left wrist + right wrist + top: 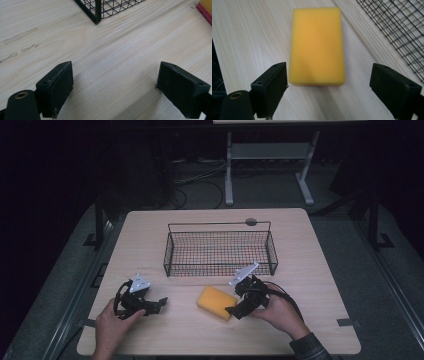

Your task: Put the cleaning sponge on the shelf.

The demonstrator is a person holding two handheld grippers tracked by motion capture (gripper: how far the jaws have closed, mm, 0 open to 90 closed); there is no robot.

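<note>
yellow sponge [317, 45] flat on table [150, 235], right claw [328, 87] open beside it

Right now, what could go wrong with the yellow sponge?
The sponge lies flat on the table, just ahead of the right gripper's open fingers. If they close too early, they might only pinch its near edge, and the soft sponge could slip out. The wire basket stands close behind it, so a low lift might bump its front wall. The left gripper is open and too far away to help.
</note>
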